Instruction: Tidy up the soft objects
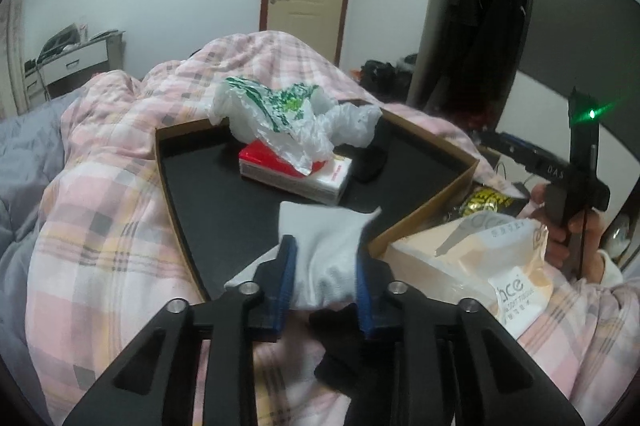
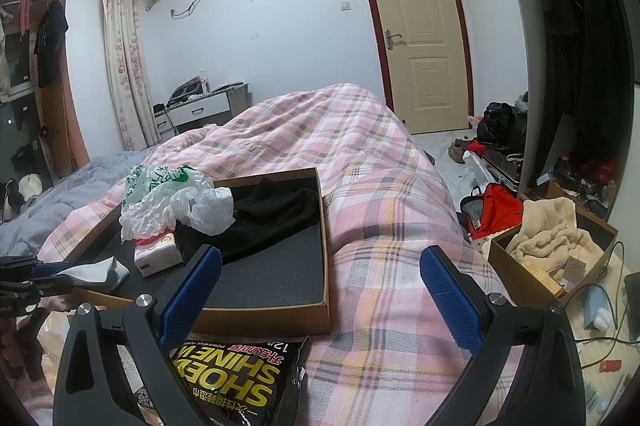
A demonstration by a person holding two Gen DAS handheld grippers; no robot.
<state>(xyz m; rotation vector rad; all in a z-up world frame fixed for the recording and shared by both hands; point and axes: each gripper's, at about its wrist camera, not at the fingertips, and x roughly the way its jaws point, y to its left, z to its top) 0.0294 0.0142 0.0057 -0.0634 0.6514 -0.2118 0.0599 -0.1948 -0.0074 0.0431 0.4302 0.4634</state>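
My left gripper [image 1: 326, 246] is shut on a white sock [image 1: 328, 246] and holds it over the near edge of a shallow cardboard box [image 1: 424, 210] with a black lining. In the box lie a red and white tissue pack [image 1: 296, 174], a crumpled white and green plastic bag [image 1: 288, 118] and a black cloth [image 2: 272, 214]. The sock also shows in the right wrist view [image 2: 96, 272], at the box's left corner. My right gripper [image 2: 320, 266] is open and empty above the pink plaid quilt, beside the box [image 2: 324, 226]. A black and yellow wipes packet [image 2: 236, 378] lies under it.
A pale tissue pack [image 1: 480, 270] lies on the quilt [image 2: 380, 186] right of the box. A grey blanket [image 2: 40, 206] lies at the left. Beside the bed stand a carton with a cream towel [image 2: 548, 230], bags and a cable on the floor.
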